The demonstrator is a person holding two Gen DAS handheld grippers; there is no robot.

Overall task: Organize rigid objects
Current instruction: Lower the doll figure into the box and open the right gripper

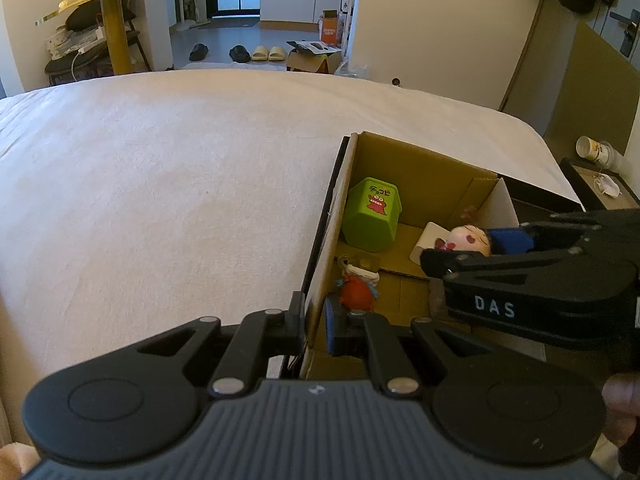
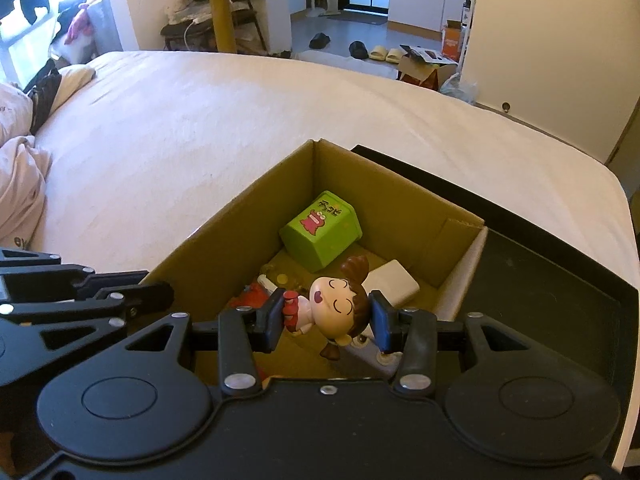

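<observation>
An open cardboard box (image 2: 248,200) stands on the white bed (image 2: 200,120). Inside lie a green hexagonal tin (image 2: 322,230), a white flat block (image 2: 392,284) and a red toy figure (image 1: 356,290). My left gripper (image 1: 314,326) is shut on the box's left wall (image 1: 332,216), one finger outside and one inside. My right gripper (image 2: 326,320) hangs over the box and its jaws close on a doll figure (image 2: 332,306) with brown hair and a big head. The doll (image 1: 466,238) and the right gripper (image 1: 480,248) also show in the left wrist view.
A black tray or lid (image 2: 540,280) lies under and right of the box. Pink bedding (image 2: 16,184) is bunched at the bed's left. A nightstand with a cup (image 1: 596,150) stands past the bed's right edge. The floor beyond holds slippers (image 1: 268,53) and a gold table (image 1: 112,20).
</observation>
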